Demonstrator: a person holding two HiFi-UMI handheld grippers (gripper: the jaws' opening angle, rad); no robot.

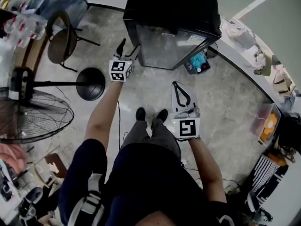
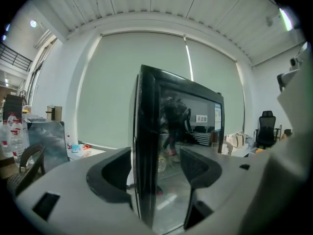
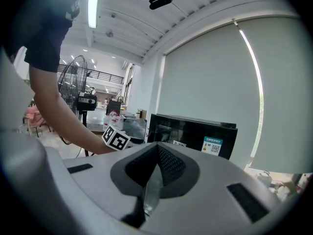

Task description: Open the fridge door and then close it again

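Seemingly shut, the fridge door [image 1: 169, 48] sits edge-on between jaws of the released left gripper [image 2: 155, 174]; right gripper [image 3: 155, 168] clenched, empty.

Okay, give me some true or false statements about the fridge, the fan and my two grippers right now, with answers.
1. The left gripper has its jaws apart. True.
2. The fridge door's edge stands between the left jaws. True.
3. The right gripper is clamped on the fridge. False: it is shut on nothing and held back from it.
4. The fridge is white. False: it is black, with a glass door.
5. The fan stands on the person's right. False: it is on the left.
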